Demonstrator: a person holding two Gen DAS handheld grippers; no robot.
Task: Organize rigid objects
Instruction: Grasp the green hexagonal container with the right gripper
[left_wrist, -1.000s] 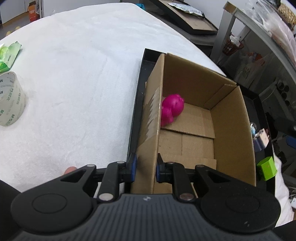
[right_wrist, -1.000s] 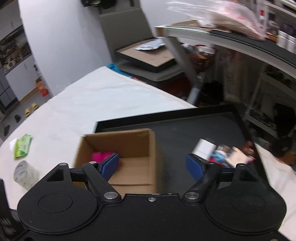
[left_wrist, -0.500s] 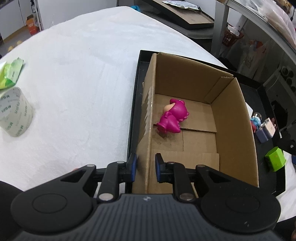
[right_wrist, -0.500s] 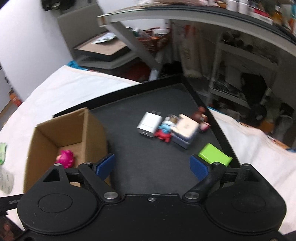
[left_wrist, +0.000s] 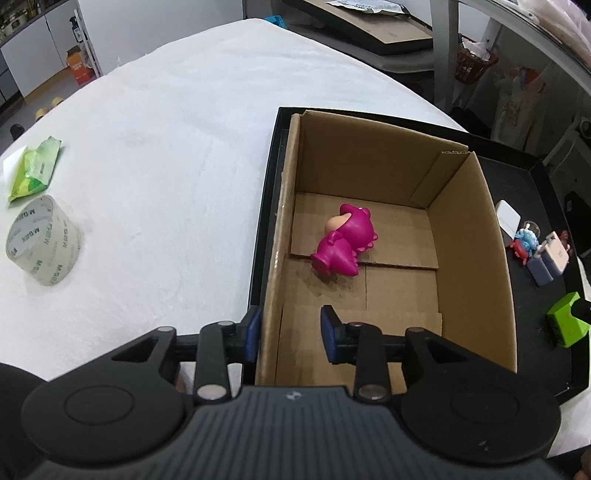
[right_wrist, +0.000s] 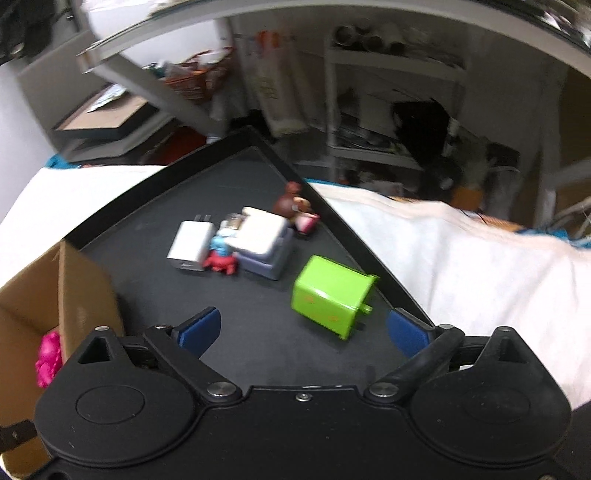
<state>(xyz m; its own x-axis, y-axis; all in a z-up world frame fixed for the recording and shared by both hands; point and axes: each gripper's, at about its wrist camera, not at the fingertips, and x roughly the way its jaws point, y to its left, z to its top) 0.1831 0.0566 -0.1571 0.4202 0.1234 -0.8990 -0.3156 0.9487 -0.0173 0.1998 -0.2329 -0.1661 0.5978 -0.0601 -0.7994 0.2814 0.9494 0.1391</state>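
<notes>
The left gripper (left_wrist: 290, 338) straddles the near left wall of the box (left_wrist: 476, 258). Its jaws have just been opening: the left pad sits just outside the wall and the right pad stands clear inside, so the wall is between them but not clamped. The box stands in the left end of a black tray (left_wrist: 535, 166) on a white cloth (left_wrist: 166, 166). A pink toy (left_wrist: 345, 242) lies on its side on the box floor, near the left wall. Left of the tray, well apart from it, a tape roll (left_wrist: 42, 245) stands on the cloth, with a green packet (left_wrist: 35, 171) just behind it.

The right gripper (right_wrist: 303, 330) hangs over the tray floor with its jaws wide, and they have just been opening with nothing gripped. A green cube (right_wrist: 332, 295) rests tilted on the tray ahead of the pads, nearer the right one, not touching either. Beyond it sits a cluster: a white charger (right_wrist: 190, 245), a red and blue figure (right_wrist: 221, 256), a white and lilac block (right_wrist: 264, 243) and a brown figure (right_wrist: 295, 206) near the tray's far edge. The view is somewhat blurred.
</notes>
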